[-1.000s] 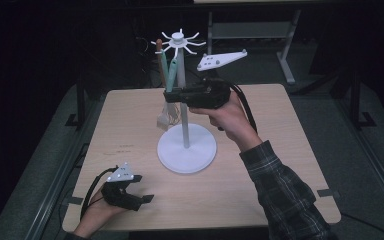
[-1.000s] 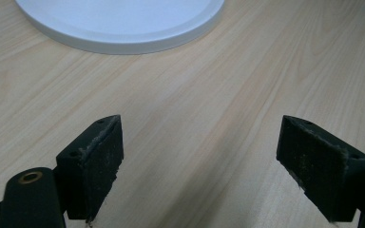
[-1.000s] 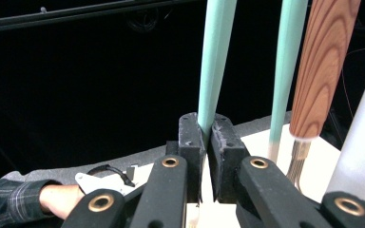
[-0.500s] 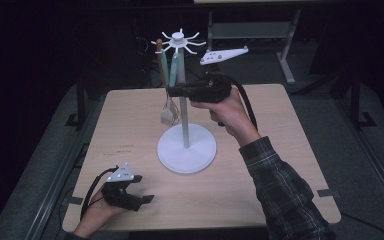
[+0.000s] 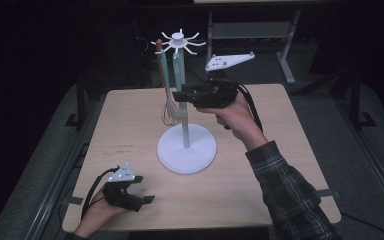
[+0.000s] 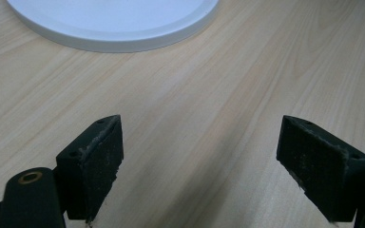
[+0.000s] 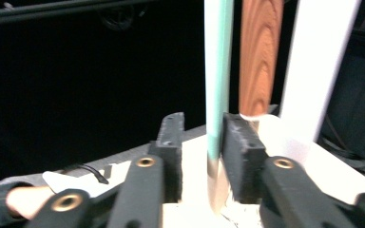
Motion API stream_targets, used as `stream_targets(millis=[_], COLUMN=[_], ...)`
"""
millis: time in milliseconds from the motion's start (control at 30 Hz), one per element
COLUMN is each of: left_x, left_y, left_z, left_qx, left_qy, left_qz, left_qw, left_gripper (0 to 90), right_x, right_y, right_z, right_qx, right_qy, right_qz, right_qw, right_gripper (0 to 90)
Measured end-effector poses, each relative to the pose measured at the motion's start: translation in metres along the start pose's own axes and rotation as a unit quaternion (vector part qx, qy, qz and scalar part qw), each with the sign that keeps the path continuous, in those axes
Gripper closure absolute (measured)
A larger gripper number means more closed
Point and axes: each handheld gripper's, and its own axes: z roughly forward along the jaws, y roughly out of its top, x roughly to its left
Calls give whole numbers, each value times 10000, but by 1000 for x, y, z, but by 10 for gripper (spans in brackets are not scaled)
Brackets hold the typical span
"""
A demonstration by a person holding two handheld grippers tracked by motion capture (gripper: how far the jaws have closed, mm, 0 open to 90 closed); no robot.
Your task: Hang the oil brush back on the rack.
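The right gripper [image 7: 202, 156] has just been opening its fingers [image 7: 240, 156]; the mint-handled utensil [image 7: 217, 90] hangs between them from the white rack [image 5: 179, 39], released so its hook carries it. The left gripper [image 6: 199, 175] rests open on the bench [image 5: 280, 150].

We saw a pale matt wood-grain table [image 6: 247, 85]; on it, a smooth white plastic stand [image 5: 186, 148]. Beside its pole hung a glossy mint handle [image 7: 217, 71] and a varnished wooden handle [image 7: 260, 57].
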Motion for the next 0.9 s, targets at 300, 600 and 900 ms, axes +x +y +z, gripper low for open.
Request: stream_targets(millis=[300, 600, 900], left_x=[2, 3, 1], left_y=[0, 0, 0], left_z=[0, 0, 2], left_qx=[-98, -125, -53], left_qy=[-27, -121, -17], left_qz=[-120, -142, 83], left_qw=[9999, 9997, 10000], left_gripper=[154, 164, 157], right_x=[-3, -3, 2], right_y=[-18, -45, -88], right_z=[-16, -37, -59], right_qx=[78, 301, 511], right_qy=[-277, -454, -695], right_qz=[26, 84, 19], right_qw=[9996, 9985, 9963], right_gripper=[441, 335, 228])
